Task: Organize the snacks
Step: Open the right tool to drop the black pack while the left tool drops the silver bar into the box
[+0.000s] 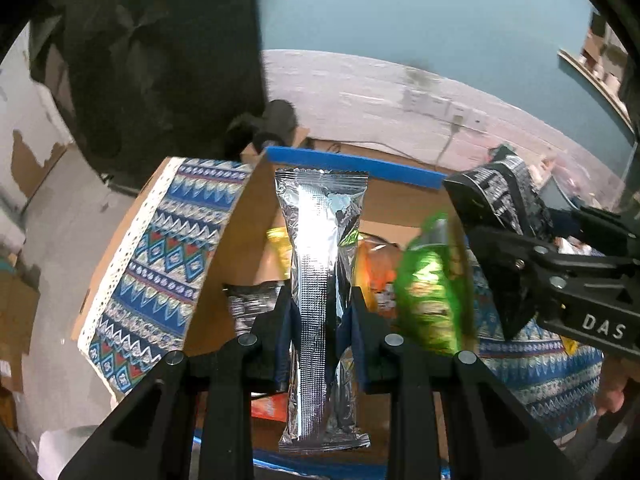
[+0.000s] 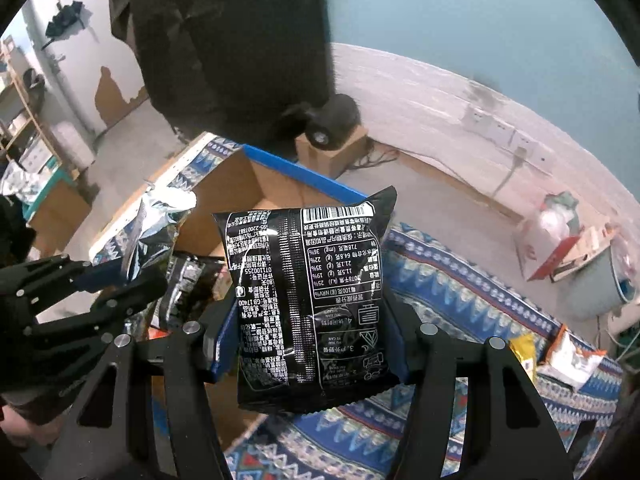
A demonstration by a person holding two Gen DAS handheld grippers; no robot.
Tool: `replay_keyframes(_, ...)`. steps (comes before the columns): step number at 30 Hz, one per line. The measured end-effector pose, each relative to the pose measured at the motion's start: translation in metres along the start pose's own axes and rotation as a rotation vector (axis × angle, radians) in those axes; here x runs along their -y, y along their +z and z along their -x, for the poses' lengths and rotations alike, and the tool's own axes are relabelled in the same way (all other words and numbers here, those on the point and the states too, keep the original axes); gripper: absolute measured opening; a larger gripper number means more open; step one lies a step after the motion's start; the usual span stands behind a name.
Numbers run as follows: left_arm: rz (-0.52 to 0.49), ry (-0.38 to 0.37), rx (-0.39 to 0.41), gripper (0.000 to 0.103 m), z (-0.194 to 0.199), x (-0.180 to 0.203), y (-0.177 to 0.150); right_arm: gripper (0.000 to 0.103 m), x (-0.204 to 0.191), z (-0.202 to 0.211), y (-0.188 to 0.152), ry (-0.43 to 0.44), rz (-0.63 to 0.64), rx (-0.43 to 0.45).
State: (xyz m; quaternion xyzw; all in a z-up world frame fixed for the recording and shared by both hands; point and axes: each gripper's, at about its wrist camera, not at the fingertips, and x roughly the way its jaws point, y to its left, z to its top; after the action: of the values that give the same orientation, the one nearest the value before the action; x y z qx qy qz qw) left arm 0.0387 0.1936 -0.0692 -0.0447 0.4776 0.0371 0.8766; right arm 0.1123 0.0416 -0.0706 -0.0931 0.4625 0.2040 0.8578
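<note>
My left gripper (image 1: 320, 320) is shut on a long silver foil snack packet (image 1: 322, 264), held upright above an open cardboard box (image 1: 236, 224) with a blue-taped rim. Inside the box lie a green packet (image 1: 432, 292), an orange one (image 1: 376, 272) and a dark one (image 1: 250, 300). My right gripper (image 2: 312, 336) is shut on a black snack bag (image 2: 308, 296) with white print, held over the box's near right corner. The right gripper and its black bag (image 1: 504, 196) show at the right of the left wrist view. The left gripper (image 2: 124, 276) with its silver packet (image 2: 160, 212) shows at the left of the right wrist view.
The box stands on a table with a blue patterned cloth (image 2: 460, 304). Yellow and white snack packets (image 2: 560, 356) lie on the cloth at the right. A dark draped shape (image 2: 232, 40) stands behind the box. A smaller cardboard box (image 2: 332, 152) sits on the floor beyond.
</note>
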Motion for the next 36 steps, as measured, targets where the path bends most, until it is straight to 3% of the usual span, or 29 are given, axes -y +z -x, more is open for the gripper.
replay_keyframes(12, 0.080, -0.009, -0.033, 0.027, -0.016, -0.024, 0.001, 0.060, -0.026, -0.036, 0.019, 0.030, 0.000, -0.039)
replay_keyframes(14, 0.078, -0.001, -0.036, 0.030, -0.016, -0.025, 0.001, 0.060, -0.031, -0.040, 0.023, 0.040, 0.007, -0.040)
replay_keyframes(16, 0.076, 0.010, -0.032, 0.045, -0.015, -0.026, 0.002, 0.061, -0.033, -0.042, 0.025, 0.045, 0.019, -0.039)
replay_keyframes(18, 0.074, 0.031, -0.023, 0.051, -0.013, -0.027, 0.002, 0.061, -0.033, -0.043, 0.025, 0.047, 0.019, -0.038)
replay_keyframes(21, 0.071, 0.038, -0.016, 0.054, -0.011, -0.025, 0.004, 0.063, -0.030, -0.044, 0.025, 0.036, 0.016, -0.044)
replay_keyframes(24, 0.065, 0.042, -0.009, 0.064, -0.009, -0.020, 0.006, 0.070, -0.023, -0.038, 0.025, 0.037, 0.006, -0.033)
replay_keyframes(30, 0.009, 0.047, 0.014, 0.066, -0.003, 0.001, 0.008, 0.074, -0.009, -0.016, 0.022, 0.016, 0.008, -0.008)
replay_keyframes(36, -0.050, 0.019, 0.045, 0.068, 0.005, 0.029, 0.010, 0.079, 0.015, 0.006, 0.010, -0.063, 0.041, 0.015)
